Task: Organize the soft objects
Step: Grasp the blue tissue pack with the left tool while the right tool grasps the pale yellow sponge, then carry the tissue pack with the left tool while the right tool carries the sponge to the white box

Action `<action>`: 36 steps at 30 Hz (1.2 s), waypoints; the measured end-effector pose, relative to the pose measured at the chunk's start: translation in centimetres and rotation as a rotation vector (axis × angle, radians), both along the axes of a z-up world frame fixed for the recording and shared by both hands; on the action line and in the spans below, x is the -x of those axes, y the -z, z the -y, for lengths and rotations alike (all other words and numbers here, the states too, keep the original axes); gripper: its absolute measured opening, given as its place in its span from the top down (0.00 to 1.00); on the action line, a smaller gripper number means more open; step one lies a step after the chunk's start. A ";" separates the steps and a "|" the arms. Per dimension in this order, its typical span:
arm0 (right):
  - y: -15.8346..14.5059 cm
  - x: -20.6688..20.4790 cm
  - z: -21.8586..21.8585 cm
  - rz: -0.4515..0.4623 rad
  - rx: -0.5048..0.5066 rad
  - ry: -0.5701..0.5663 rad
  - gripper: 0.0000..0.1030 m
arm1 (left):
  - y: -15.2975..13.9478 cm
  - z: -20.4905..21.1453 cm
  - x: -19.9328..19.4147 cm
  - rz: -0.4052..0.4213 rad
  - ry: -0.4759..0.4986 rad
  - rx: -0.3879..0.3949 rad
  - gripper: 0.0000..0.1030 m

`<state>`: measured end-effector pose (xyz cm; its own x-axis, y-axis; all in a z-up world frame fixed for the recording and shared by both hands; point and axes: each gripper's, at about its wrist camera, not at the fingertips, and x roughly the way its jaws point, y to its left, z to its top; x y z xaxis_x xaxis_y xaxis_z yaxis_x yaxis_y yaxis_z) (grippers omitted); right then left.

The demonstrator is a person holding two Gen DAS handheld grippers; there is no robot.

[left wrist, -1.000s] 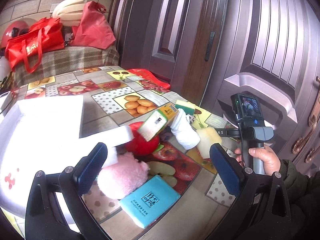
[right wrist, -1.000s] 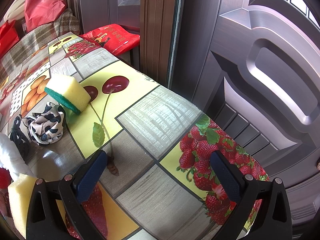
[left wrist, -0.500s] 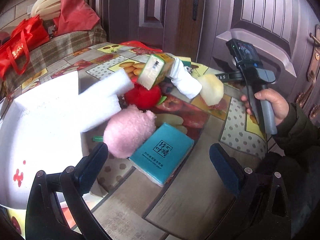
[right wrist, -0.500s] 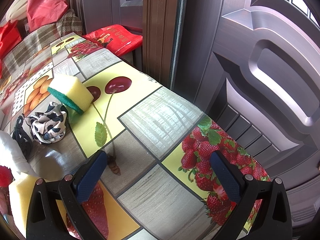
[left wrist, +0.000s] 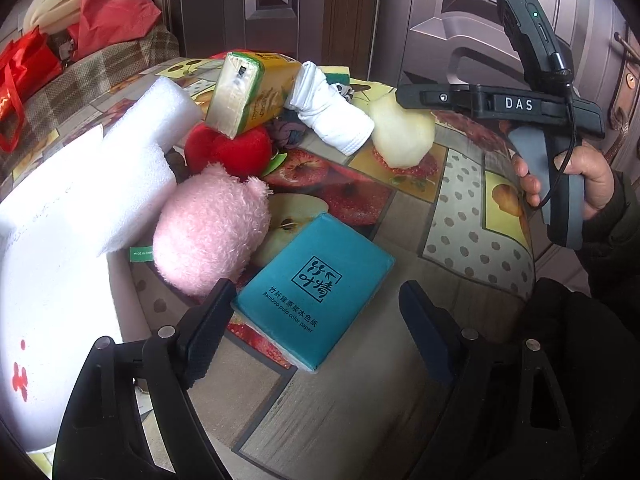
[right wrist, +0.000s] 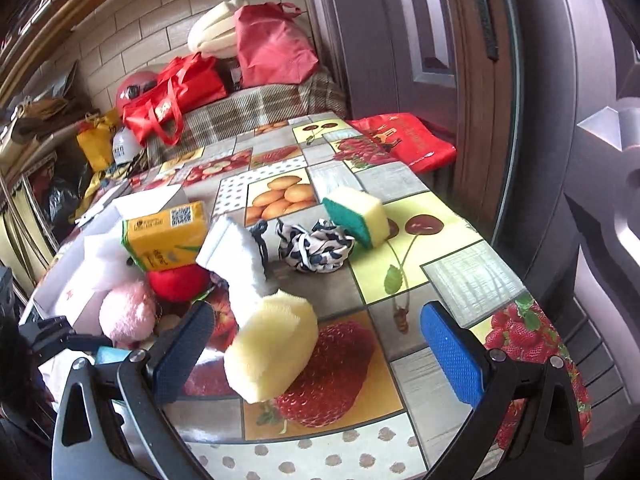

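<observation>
- Teal tissue pack (left wrist: pixel 316 292) lies flat on your table (left wrist: pixel 460 208), right in front of your left gripper (left wrist: pixel 316 336).
- Its jaws have just been closing but stand apart, touching nothing.
- Your right gripper (right wrist: pixel 316 356) is wide apart too, near the yellow sponge (right wrist: pixel 272 352).

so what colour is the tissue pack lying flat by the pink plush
Teal with dark print; the tissue pack shows best in the left wrist view.
</observation>
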<state>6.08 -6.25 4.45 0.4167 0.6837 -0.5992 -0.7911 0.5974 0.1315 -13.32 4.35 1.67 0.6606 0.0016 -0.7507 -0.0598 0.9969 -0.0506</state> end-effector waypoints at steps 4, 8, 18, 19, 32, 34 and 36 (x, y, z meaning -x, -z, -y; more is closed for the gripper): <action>0.6 0.3 -1.0 0.005 0.041 -0.034 0.00 | -0.2 0.8 -0.1 -0.006 0.036 0.001 0.18; 1.1 0.0 -1.8 -0.025 0.064 -0.047 0.01 | 0.6 1.4 -2.0 -0.053 0.042 -0.028 0.18; 2.6 -0.1 -1.6 -0.097 0.103 -0.107 0.80 | 1.1 1.8 -1.8 -0.036 0.040 -0.028 0.45; 2.4 0.1 -1.2 -0.091 0.097 -0.110 0.79 | 0.8 1.7 -1.6 -0.018 0.027 -0.037 0.46; -3.5 5.4 1.3 0.195 -0.291 -0.110 0.79 | -2.8 -2.3 4.6 0.270 -0.277 -0.143 0.47; -3.3 6.1 0.2 0.189 -0.308 -0.134 0.79 | -3.0 -3.7 5.9 0.296 -0.348 -0.148 0.47; -2.8 6.3 -1.2 0.167 -0.304 -0.151 0.79 | -3.1 -4.8 7.1 0.310 -0.416 -0.172 0.47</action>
<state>-0.22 -5.08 7.23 0.3725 0.8811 -0.2914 -0.8928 0.4259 0.1464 -20.39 9.14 4.77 0.7686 0.4154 -0.4865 -0.4589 0.8879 0.0332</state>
